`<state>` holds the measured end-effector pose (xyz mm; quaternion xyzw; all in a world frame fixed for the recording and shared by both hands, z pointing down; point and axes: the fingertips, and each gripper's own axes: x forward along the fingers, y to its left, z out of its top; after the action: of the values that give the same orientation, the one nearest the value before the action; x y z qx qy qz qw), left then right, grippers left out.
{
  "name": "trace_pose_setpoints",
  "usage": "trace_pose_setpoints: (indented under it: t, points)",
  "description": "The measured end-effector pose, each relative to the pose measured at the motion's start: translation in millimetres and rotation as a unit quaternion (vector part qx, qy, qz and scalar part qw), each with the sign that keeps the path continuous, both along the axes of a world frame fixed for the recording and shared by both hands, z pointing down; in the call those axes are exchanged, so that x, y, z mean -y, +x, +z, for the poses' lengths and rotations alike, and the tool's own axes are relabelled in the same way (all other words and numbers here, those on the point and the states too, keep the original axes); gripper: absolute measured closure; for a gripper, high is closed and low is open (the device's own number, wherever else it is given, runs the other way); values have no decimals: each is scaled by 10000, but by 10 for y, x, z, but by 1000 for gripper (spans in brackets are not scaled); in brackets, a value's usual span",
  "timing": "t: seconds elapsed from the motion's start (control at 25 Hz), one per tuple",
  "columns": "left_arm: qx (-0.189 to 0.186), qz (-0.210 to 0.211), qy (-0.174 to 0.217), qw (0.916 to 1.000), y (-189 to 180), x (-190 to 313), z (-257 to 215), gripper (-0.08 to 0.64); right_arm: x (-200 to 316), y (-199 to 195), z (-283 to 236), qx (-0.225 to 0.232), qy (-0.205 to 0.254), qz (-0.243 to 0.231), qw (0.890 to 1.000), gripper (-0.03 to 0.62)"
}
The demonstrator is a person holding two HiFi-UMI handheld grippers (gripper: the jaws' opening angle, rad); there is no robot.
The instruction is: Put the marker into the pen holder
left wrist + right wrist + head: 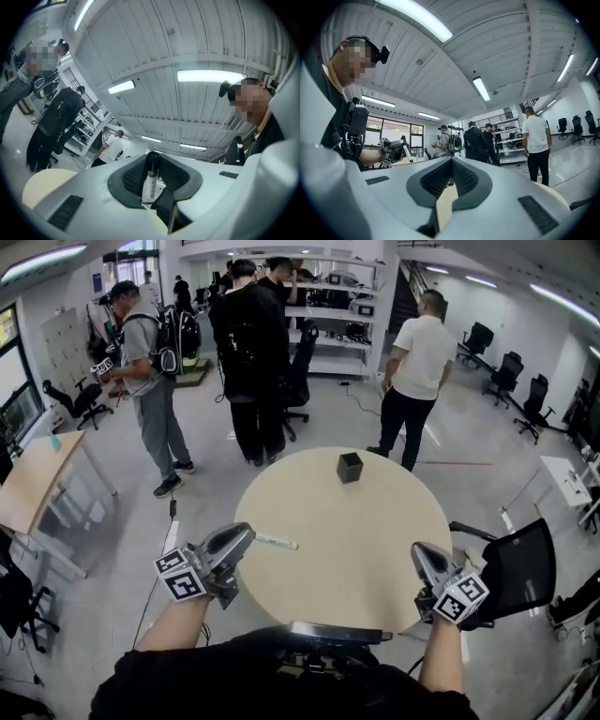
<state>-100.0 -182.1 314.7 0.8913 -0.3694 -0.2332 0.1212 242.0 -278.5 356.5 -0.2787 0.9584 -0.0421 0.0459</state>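
A black, square pen holder [349,467] stands upright near the far edge of the round beige table [356,549]. My left gripper [246,538] hovers at the table's left rim, shut on a white marker [277,542] whose free end points right over the tabletop. In the left gripper view the marker [150,180] stands between the dark pads, black cap at the jaw tips [151,157]. My right gripper [424,559] sits at the table's right rim, well short of the holder. Its jaws [451,161] meet at the tips with nothing between them. The right gripper view also shows the left gripper [396,151].
Several people stand on the floor beyond the table; the nearest is in a white shirt [417,381]. A black office chair [520,563] is close by the table's right side. A wooden desk [37,474] stands at the left and shelving [333,324] at the back.
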Motion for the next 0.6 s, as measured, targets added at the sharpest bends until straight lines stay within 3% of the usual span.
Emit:
trace_pose_setpoints:
  t: [0.28, 0.6]
  points:
    - [123, -160, -132, 9997, 160, 268, -49, 488, 367, 165, 154, 145, -233, -132, 9995, 589]
    - [-154, 220, -266, 9993, -214, 970, 121, 488, 780, -123, 163, -48, -277, 230, 9993, 589]
